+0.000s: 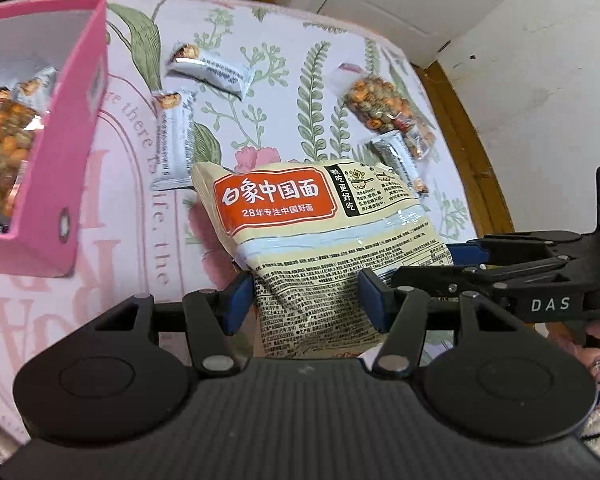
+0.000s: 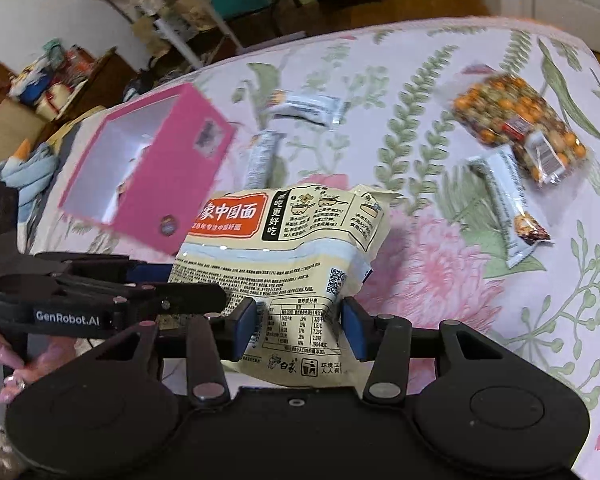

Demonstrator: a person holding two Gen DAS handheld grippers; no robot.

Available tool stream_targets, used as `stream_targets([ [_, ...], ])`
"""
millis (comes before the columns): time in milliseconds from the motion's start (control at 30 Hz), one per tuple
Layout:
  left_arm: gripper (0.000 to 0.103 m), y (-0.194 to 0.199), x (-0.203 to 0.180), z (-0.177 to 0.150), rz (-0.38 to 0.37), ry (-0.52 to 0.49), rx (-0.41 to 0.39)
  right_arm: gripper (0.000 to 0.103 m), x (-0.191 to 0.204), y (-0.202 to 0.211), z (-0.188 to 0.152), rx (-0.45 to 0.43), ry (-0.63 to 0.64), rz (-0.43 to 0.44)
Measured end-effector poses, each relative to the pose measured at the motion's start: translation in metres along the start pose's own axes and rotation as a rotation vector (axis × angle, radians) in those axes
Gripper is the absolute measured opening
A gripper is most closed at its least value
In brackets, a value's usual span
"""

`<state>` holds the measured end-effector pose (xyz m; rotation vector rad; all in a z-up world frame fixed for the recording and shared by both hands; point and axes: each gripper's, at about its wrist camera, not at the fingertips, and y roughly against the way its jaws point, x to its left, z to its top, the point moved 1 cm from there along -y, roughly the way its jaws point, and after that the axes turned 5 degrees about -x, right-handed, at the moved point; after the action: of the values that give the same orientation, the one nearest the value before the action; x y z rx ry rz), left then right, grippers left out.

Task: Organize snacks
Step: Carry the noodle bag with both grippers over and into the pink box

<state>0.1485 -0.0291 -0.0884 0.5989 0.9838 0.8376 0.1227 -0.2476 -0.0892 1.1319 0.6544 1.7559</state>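
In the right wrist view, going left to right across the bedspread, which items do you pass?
Pink box → upright grey snack bar → noodle packet held by both claws → long grey snack bar → bag of orange-and-green coated nuts. The small wrapper behind the packet is left out.

Background's pretty busy: a floral cloth [image 2: 440,264] with pink blooms and green ferns covers the surface, a white door [image 1: 412,4] and wooden floor [image 1: 464,136] sit past its far edge, and there's cluttered shelving [image 2: 188,8] plus a light blue cloth bundle [image 2: 32,172] off to the side.
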Motion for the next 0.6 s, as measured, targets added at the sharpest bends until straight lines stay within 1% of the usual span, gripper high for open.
stream_targets([
  [167, 0.056, 0.04, 0.002, -0.008, -0.004, -0.025, -0.036, 0.054, 0.033, 0.018, -0.001, -0.009, 0.041, 0.014],
  [300, 0.056, 0.074, 0.007, -0.014, 0.003, -0.033, -0.075, 0.054, 0.065, 0.029, 0.0, -0.052, 0.117, 0.018],
  [400, 0.056, 0.1, 0.018, -0.013, 0.011, -0.035, -0.092, 0.053, 0.089, 0.035, 0.003, -0.079, 0.158, 0.048],
  [500, 0.056, 0.127, 0.034, -0.007, 0.037, -0.045, -0.114, 0.048, 0.111, 0.033, 0.009, -0.088, 0.194, 0.071],
  [600, 0.056, 0.145, 0.05, 0.002, 0.094, -0.055, -0.139, 0.043, 0.136, 0.023, 0.019, -0.089, 0.229, 0.1],
])
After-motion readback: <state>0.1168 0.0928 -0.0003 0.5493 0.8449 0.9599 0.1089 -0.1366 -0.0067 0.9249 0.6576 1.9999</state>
